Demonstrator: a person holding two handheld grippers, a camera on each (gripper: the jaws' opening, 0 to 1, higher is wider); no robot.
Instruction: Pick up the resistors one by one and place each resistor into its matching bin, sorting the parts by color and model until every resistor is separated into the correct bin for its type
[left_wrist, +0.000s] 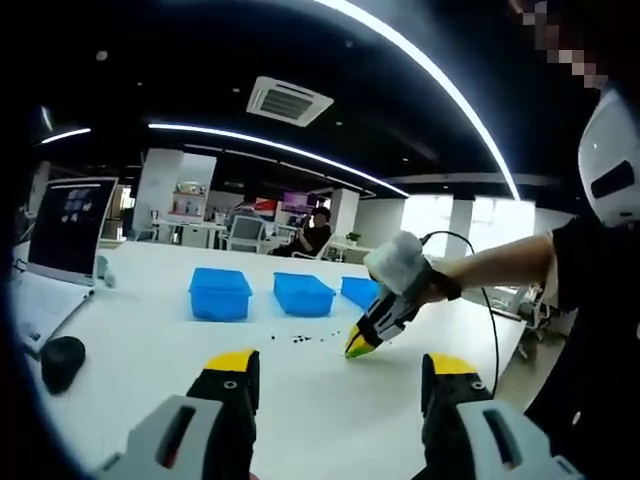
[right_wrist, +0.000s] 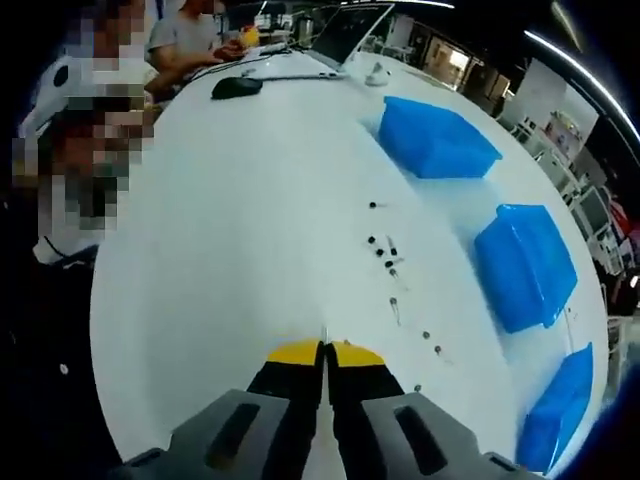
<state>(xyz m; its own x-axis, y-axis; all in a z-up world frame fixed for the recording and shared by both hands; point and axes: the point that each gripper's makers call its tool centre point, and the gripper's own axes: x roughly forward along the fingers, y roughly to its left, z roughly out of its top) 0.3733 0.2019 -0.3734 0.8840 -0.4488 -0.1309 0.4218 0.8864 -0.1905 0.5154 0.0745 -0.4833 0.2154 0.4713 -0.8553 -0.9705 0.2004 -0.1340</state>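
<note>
The resistors (right_wrist: 388, 262) lie scattered in a loose line on the white table (right_wrist: 230, 230), between the row of three blue bins (right_wrist: 525, 262) and the table's near edge; they show as small dark specks, too small to tell colour or model. Parts this size are probably very light, with stiff bodies and thin wire leads that bend easily, so each is best pinched across its body with a gentle squeeze, and may skid on the smooth tabletop if nudged. In the right gripper view the right gripper (right_wrist: 325, 352) has its yellow-tipped jaws closed together, with a thin pale sliver at their seam that could be a lead; whether it holds a part I cannot tell. The nearest specks lie just ahead and to one side of it. In the left gripper view the left gripper (left_wrist: 340, 368) stands wide open and empty, back from the scatter, well apart from the parts. A laptop (left_wrist: 70, 228) and a dark mouse (left_wrist: 62, 360) sit toward the table's far corner.
</note>
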